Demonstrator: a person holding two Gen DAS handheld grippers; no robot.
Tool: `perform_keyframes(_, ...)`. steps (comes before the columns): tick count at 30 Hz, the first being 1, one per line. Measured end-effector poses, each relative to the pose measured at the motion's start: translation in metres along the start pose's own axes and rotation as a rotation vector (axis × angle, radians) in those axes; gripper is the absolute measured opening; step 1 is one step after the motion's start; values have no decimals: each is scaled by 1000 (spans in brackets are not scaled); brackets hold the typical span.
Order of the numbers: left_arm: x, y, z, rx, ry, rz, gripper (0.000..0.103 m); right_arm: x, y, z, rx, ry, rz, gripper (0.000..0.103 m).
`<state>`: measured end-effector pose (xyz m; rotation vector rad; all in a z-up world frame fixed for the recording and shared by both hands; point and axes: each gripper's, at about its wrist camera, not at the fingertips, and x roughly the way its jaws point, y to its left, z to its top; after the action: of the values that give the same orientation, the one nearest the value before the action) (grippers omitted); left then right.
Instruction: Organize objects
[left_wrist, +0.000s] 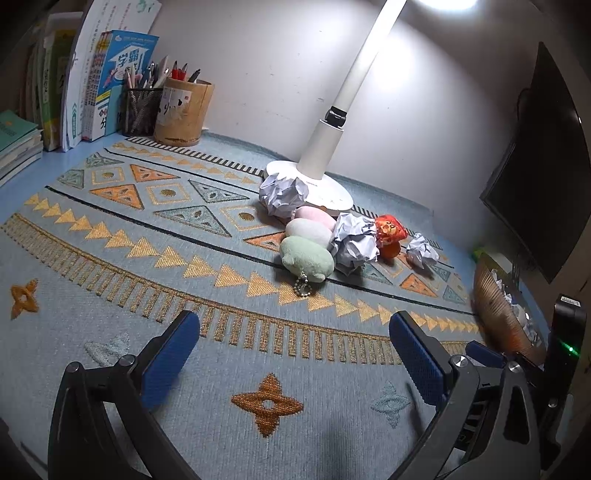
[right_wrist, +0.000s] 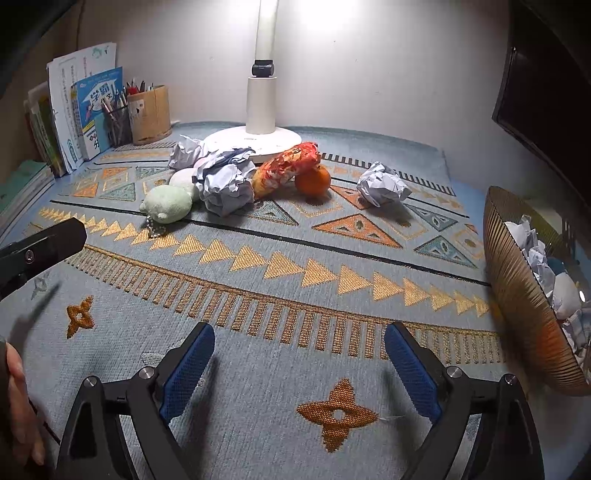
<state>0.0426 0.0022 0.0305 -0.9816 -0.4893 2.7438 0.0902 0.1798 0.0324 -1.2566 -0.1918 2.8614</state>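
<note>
Near half of the blue-grey woven patterned mat (right_wrist: 280, 295) lies bare — open passage ahead of both grippers.

Mid-mat, a tight cluster blocks the way to the white round lamp base (right_wrist: 255, 142): pale green plush toy with bead chain (right_wrist: 167, 204), large crumpled white paper ball (right_wrist: 225, 184), red-orange snack packet (right_wrist: 284, 168) touching an orange fruit (right_wrist: 313, 180). A smaller crumpled paper ball (right_wrist: 384, 186) sits apart — clear gap around it.

Right edge: brown ribbed bowl (right_wrist: 517, 295), tilted, holding crumpled paper.
</note>
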Motion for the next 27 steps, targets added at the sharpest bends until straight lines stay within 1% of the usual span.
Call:
perform_keyframes(14, 1, 0, -1, -2, 1, 2, 102, 3, 3, 0, -6, 20, 0, 93)
perform_keyframes(27, 1, 0, -1, -2, 1, 3, 102, 3, 4, -1, -7, 21, -1, 94)
